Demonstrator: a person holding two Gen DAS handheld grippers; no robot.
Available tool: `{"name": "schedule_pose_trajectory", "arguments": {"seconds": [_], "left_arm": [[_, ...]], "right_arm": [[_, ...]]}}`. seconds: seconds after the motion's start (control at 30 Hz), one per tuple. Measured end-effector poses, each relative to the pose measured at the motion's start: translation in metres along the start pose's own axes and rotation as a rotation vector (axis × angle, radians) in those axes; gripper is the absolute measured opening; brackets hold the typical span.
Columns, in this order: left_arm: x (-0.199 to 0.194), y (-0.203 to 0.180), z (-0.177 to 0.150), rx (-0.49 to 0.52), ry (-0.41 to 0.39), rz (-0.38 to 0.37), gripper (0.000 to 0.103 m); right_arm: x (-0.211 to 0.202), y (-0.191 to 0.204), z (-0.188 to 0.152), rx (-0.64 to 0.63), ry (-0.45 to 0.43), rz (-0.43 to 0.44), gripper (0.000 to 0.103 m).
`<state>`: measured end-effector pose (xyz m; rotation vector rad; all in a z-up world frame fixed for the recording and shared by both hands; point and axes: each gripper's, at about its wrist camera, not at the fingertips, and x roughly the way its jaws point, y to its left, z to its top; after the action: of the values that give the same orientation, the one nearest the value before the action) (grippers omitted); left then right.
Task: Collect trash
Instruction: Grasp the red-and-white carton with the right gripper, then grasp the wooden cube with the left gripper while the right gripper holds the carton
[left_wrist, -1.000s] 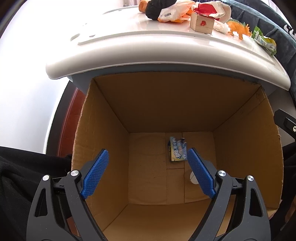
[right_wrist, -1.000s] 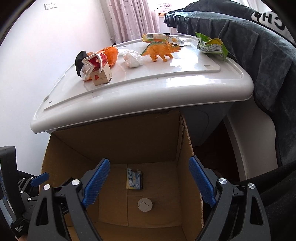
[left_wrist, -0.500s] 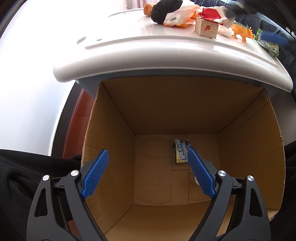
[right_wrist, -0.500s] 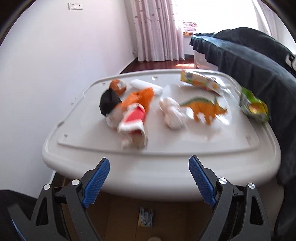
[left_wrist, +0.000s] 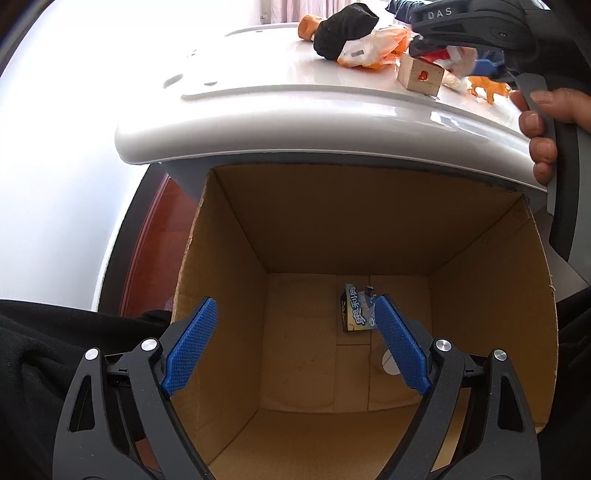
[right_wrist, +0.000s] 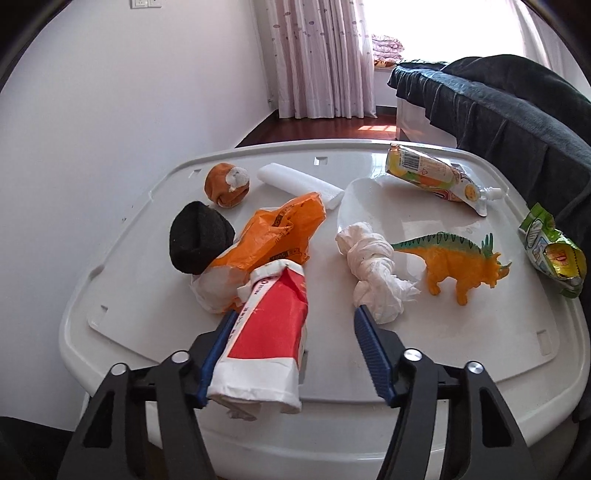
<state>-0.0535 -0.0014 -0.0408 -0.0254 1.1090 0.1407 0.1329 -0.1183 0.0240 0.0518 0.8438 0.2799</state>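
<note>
On the white plastic lid (right_wrist: 369, 373) lie 1 black fabric lump (right_wrist: 199, 238), 1 brown ball (right_wrist: 226, 180), 1 white foam strip (right_wrist: 299, 181), 1 orange plastic bag (right_wrist: 275, 236), 1 red-and-white carton (right_wrist: 267, 332), 1 knotted white tissue (right_wrist: 373, 269), 1 orange toy dinosaur (right_wrist: 458, 264), 1 fruit-print pouch (right_wrist: 432, 177) near the far right corner and 1 green snack wrapper (right_wrist: 554, 251) at the right edge. The left wrist view also shows 1 wooden block (left_wrist: 421, 75) beside the carton. Below the lid's near edge stands 1 open cardboard box (left_wrist: 229, 280), with 1 blue snack packet (left_wrist: 356, 312) and 1 white disc (left_wrist: 388, 365) on its floor, toward the far right corner. The left gripper (left_wrist: 291, 347) hangs over the box mouth, tilted steeply down, jaws wide with nothing between them. The right gripper (right_wrist: 295, 334) reaches over the lid's near edge, angled down; its jaws are closing with the carton between them, the left pad (right_wrist: 218, 347) against the carton's side, the right pad (right_wrist: 371, 352) apart from it and just beside the tissue. In the left wrist view 1 hand (left_wrist: 543, 122) grasps the right gripper's handle.
</note>
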Motion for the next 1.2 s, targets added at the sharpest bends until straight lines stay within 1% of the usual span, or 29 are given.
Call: {"name": "schedule_pose_trajectory", "arguments": {"seconds": [0.03, 0.1, 0.2, 0.3, 0.43, 0.57, 0.63, 0.73, 0.8, 0.83, 0.9, 0.93, 1.0, 1.13, 1.2], "left_arm": [[0.0, 0.0, 0.0, 0.002, 0.0, 0.003, 0.085], [0.001, 0.001, 0.0, -0.002, 0.005, 0.004, 0.085], [0.004, 0.001, 0.0, -0.007, 0.012, 0.006, 0.085], [0.002, -0.001, 0.0, -0.007, 0.002, 0.014, 0.085], [-0.009, 0.001, 0.002, -0.013, -0.056, 0.015, 0.085], [-0.023, -0.003, 0.009, -0.008, -0.123, -0.021, 0.085], [-0.033, -0.012, 0.018, 0.016, -0.177, -0.031, 0.085], [-0.048, -0.03, 0.036, 0.051, -0.271, -0.045, 0.085], [-0.05, -0.042, 0.051, 0.064, -0.316, -0.077, 0.085], [-0.049, -0.05, 0.062, 0.068, -0.333, -0.107, 0.085], [-0.039, -0.057, 0.08, 0.062, -0.34, -0.157, 0.085], [-0.031, -0.062, 0.092, 0.054, -0.335, -0.169, 0.085], [-0.016, -0.069, 0.108, 0.041, -0.326, -0.159, 0.085], [0.01, -0.086, 0.134, 0.032, -0.347, -0.134, 0.085], [0.017, -0.091, 0.142, 0.036, -0.351, -0.123, 0.085]], "right_arm": [[-0.001, 0.0, 0.001, 0.001, 0.0, 0.004, 0.039], [-0.005, 0.001, 0.001, -0.007, -0.013, -0.008, 0.037], [-0.012, 0.002, 0.002, -0.012, -0.022, 0.006, 0.034], [-0.023, -0.002, 0.003, 0.002, -0.03, 0.026, 0.031], [-0.059, -0.019, 0.002, 0.052, -0.03, 0.052, 0.03], [-0.106, -0.044, -0.012, 0.047, -0.041, 0.014, 0.03], [-0.122, -0.056, -0.022, 0.056, -0.052, -0.008, 0.03], [-0.139, -0.075, -0.039, 0.074, -0.096, -0.046, 0.03], [-0.14, -0.088, -0.045, 0.104, -0.106, -0.065, 0.03], [-0.139, -0.095, -0.048, 0.126, -0.106, -0.068, 0.03], [-0.136, -0.107, -0.05, 0.161, -0.106, -0.076, 0.03], [-0.137, -0.113, -0.05, 0.177, -0.109, -0.083, 0.03], [-0.141, -0.123, -0.052, 0.201, -0.12, -0.089, 0.031], [-0.145, -0.134, -0.057, 0.232, -0.12, -0.058, 0.031], [-0.145, -0.137, -0.058, 0.244, -0.113, -0.043, 0.031]]}}
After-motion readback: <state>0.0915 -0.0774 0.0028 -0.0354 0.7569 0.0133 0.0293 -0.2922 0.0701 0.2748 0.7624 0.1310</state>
